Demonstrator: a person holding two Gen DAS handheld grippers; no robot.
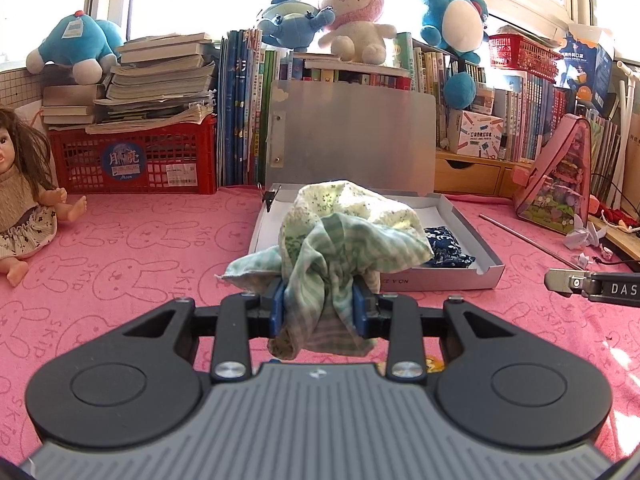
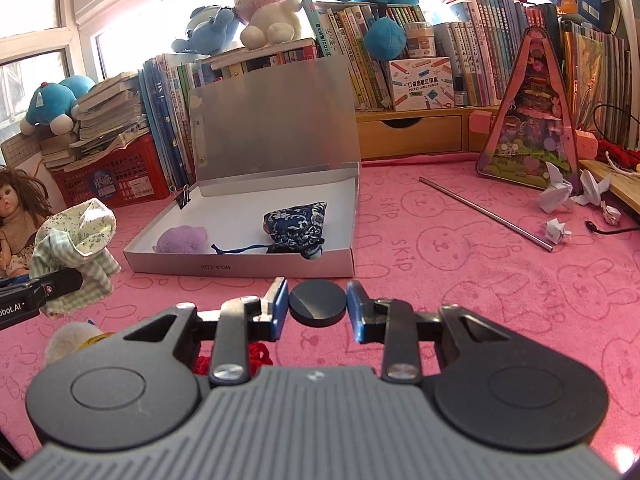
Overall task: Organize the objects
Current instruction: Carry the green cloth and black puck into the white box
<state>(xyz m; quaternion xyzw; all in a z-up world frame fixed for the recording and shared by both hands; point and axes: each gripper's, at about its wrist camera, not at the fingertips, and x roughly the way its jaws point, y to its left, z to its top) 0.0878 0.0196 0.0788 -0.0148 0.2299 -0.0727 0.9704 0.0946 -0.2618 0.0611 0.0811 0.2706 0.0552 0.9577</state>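
My left gripper [image 1: 319, 307] is shut on a bunched green-and-white cloth [image 1: 340, 232], held up in front of the open white box [image 1: 464, 280]. In the right wrist view the same cloth [image 2: 80, 240] hangs at the far left. My right gripper [image 2: 317, 309] is shut on a flat black disc [image 2: 317, 303], just short of the box's [image 2: 240, 266] near wall. Inside the box lie a blue patterned drawstring pouch [image 2: 295, 227] and a purple fluffy ball [image 2: 183, 240]. The tip of the right gripper shows at the right edge of the left wrist view.
A doll [image 1: 24, 200] sits at the left on the pink rabbit-print cloth [image 1: 140, 264]. Books, a red crate [image 1: 136, 160] and plush toys line the back. A metal rod [image 2: 486, 214], paper figures [image 2: 558, 192] and a pink triangular case [image 2: 532, 116] lie to the right. Red cord [image 2: 256, 356] sits under the right gripper.
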